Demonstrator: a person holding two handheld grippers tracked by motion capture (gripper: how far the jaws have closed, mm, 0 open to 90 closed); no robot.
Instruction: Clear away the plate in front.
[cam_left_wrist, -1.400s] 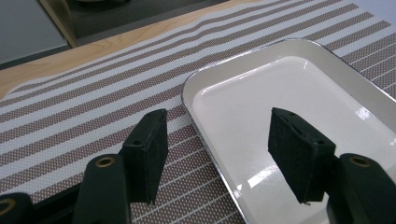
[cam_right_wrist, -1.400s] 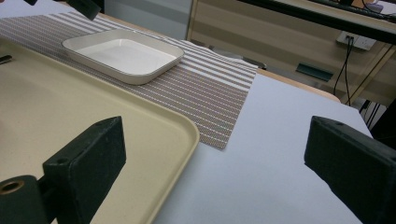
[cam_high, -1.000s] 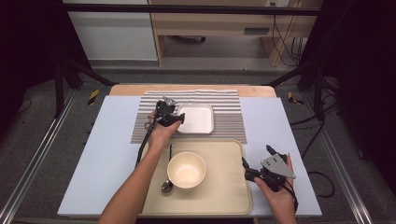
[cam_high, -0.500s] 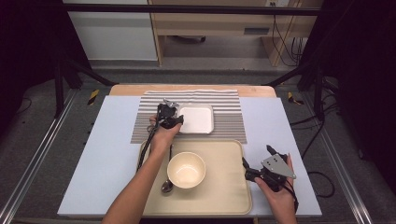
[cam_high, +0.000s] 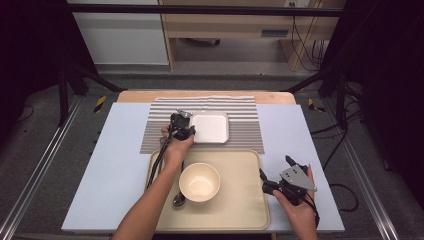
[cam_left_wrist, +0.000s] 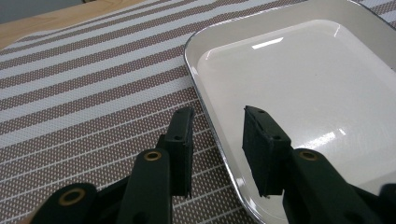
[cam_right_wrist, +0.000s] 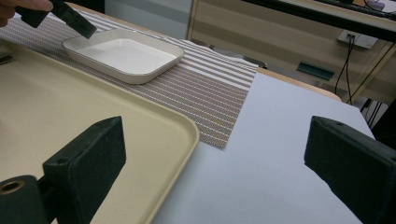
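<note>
The step in hand looks like taking hold of the square white dish (cam_high: 210, 127), which sits on the striped mat (cam_high: 245, 131) just behind the beige tray (cam_high: 239, 200). The left gripper (cam_left_wrist: 215, 142) has come to the dish's near left edge and its jaws have just been closing: in the left gripper view one jaw is outside the rim over the mat and the other is inside over the dish floor, with the rim between them but a gap showing on both sides, so the pads are not yet pressing. The next move calls for closing the rest of the way onto that thin rim, squarely enough that the shallow dish does not tip or slide on the mat when lifted. The right gripper (cam_right_wrist: 224, 158) waits at the tray's right edge, near the front of the desk (cam_high: 295, 150), its jaws wide apart and holding nothing. As for containers, the dish is empty and glossy. The tray carries a cream bowl (cam_high: 199, 182), which looks empty, with a spoon (cam_high: 178, 199) lying just left of it.
</note>
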